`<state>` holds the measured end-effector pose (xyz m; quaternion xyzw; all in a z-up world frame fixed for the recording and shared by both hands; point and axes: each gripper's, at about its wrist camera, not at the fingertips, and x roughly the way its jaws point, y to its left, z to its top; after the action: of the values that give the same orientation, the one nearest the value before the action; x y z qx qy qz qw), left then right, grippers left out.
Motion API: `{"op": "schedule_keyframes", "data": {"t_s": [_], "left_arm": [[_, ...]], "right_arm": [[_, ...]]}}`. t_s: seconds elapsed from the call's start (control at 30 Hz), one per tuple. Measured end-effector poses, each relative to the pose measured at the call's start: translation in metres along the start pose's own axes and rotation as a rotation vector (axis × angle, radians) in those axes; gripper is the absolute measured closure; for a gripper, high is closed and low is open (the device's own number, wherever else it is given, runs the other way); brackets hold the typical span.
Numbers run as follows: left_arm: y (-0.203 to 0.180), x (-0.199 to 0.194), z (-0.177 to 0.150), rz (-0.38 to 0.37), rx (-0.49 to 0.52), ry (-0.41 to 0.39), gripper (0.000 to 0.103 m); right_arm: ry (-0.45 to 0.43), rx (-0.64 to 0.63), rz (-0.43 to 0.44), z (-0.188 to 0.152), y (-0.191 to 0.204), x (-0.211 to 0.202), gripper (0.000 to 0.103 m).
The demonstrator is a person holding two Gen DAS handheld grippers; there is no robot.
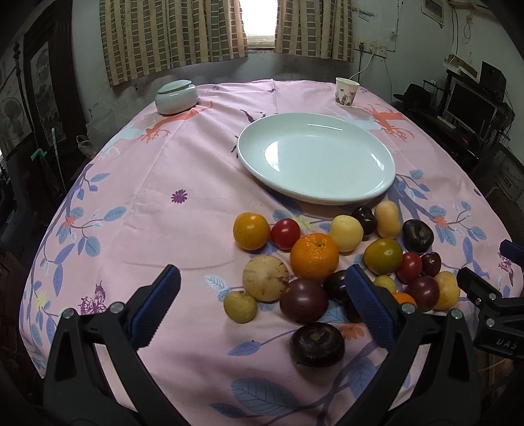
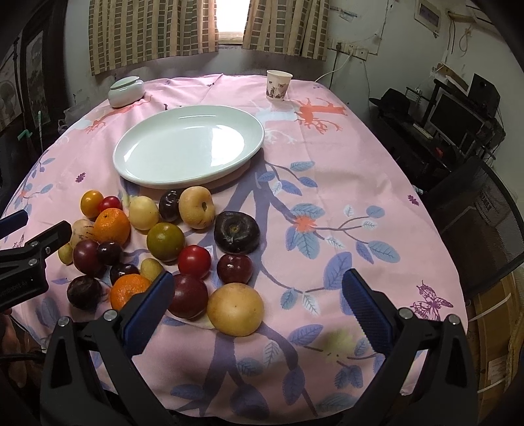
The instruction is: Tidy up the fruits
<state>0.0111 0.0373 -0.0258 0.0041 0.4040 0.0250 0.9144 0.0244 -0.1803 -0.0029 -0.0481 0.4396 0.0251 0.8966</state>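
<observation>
White plate (image 1: 316, 157) is sitting bare on the counter (image 1: 157, 196); fruits (image 1: 314, 257) are all lying loose just in front of it, left hand-held gripper (image 1: 262, 304) hovering spread, holding nothing. Right view: right hand-held gripper (image 2: 258, 304) also gaping and unloaded over the near fruit. Judging nothing sorted yet.

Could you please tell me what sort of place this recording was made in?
Probably a lived-in home room: a table under a pink floral tablecloth, checked curtains at a window, and a computer monitor on a cluttered desk.
</observation>
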Motion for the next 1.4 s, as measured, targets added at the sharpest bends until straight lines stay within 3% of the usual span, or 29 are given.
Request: {"op": "schedule_keyframes", "data": {"t_s": [0.23,0.27,0.37,0.4,0.6,0.67,0.87,1.07,1.13,1.2,1.3,1.4], "left_arm": [[0.011,-0.001,-0.019,-0.016,-0.001,0.037,0.002],[0.012,-0.002,-0.022,-0.015,0.003,0.041,0.002],[0.016,-0.008,-0.031,-0.020,0.009,0.049,0.002],[0.016,-0.010,-0.034,-0.024,0.010,0.052,0.002],[0.006,-0.011,-0.045,-0.047,0.039,0.076,0.002],[0.001,-0.007,-0.047,-0.058,0.047,0.093,0.002],[-0.009,0.006,-0.051,-0.070,0.048,0.131,0.002],[-0.020,0.022,-0.051,-0.084,0.055,0.157,0.002],[-0.022,0.025,-0.051,-0.109,0.039,0.152,0.011],[-0.022,0.028,-0.050,-0.132,0.015,0.154,0.037],[-0.026,0.028,-0.049,-0.167,0.007,0.155,0.058],[-0.027,0.023,-0.049,-0.192,0.004,0.152,0.060]], "right_arm": [[-0.017,-0.090,0.104,-0.018,0.010,-0.002,0.001],[-0.012,-0.089,0.110,-0.022,0.010,-0.001,0.006],[0.037,-0.069,0.125,-0.028,0.006,0.007,0.040],[0.054,-0.056,0.130,-0.030,0.003,0.011,0.046],[0.122,0.003,0.197,-0.033,-0.005,0.042,0.049],[0.098,-0.008,0.192,-0.032,-0.003,0.047,0.056],[0.054,-0.038,0.177,-0.038,-0.003,0.023,0.057],[0.055,0.029,0.182,-0.041,-0.025,0.017,0.056],[0.057,0.042,0.192,-0.042,-0.028,0.016,0.056],[0.055,0.041,0.196,-0.043,-0.027,0.015,0.056],[0.057,0.025,0.210,-0.042,-0.023,0.015,0.056],[0.057,0.012,0.227,-0.040,-0.017,0.015,0.056]]}}
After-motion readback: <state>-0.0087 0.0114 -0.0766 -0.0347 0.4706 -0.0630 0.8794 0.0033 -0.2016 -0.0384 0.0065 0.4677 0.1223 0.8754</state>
